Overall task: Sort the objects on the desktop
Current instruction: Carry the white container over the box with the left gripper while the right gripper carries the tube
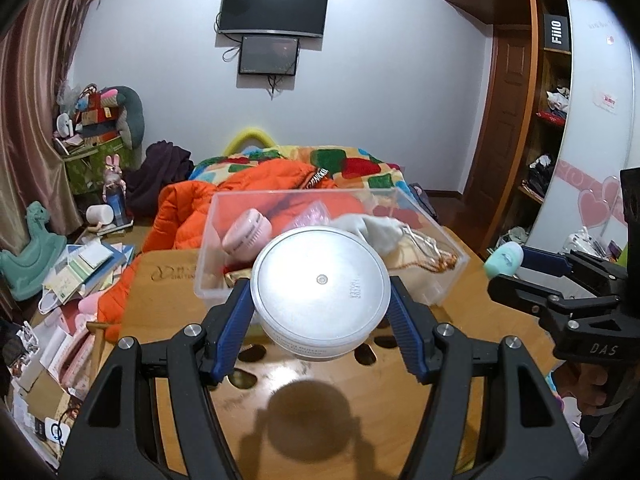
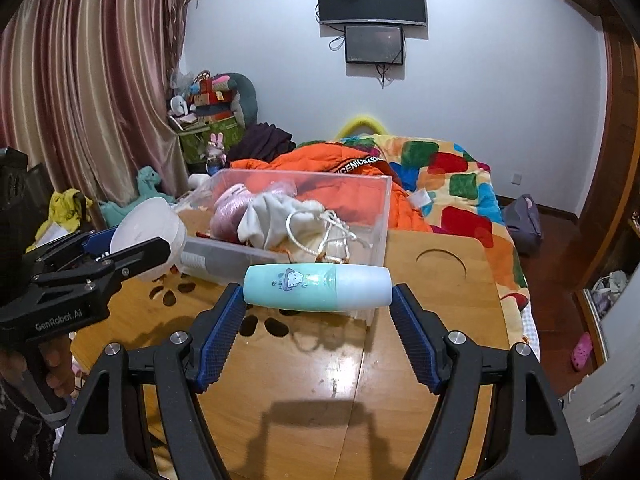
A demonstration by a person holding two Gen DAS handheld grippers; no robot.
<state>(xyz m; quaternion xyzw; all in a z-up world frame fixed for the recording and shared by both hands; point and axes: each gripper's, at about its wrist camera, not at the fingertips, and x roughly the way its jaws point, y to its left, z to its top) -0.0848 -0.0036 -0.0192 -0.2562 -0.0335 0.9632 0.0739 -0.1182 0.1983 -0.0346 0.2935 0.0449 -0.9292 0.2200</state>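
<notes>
- Two things in the air at once: my left gripper is clamped on a round white jar, my right gripper is clamped on a mint-green bottle held sideways, end to end.
- Landmark is the clear plastic bin at the far side of the wooden table. The jar hangs just in front of the bin's near wall, above the tabletop; you can see its shadow below. The bottle hangs in front of the bin too, off to the right of the jar.
- The bin already has a pink round thing, a whitish cloth pouch with a cord, and some other bits I can't make out.
- Handling guess for the jar: rigid plastic, smooth sides, probably light-ish. The pads are across the widest part, which I think is right. Any lower and it could squirt out.
- Bottle: stiff, slick, rounded ends. Pinching it by the ends feels sketchy to me, since it could pivot or pop free. Across the middle of the body would be safer.
- Next I'd carry both over the bin's rim and let go low, so nothing bounces.
</notes>
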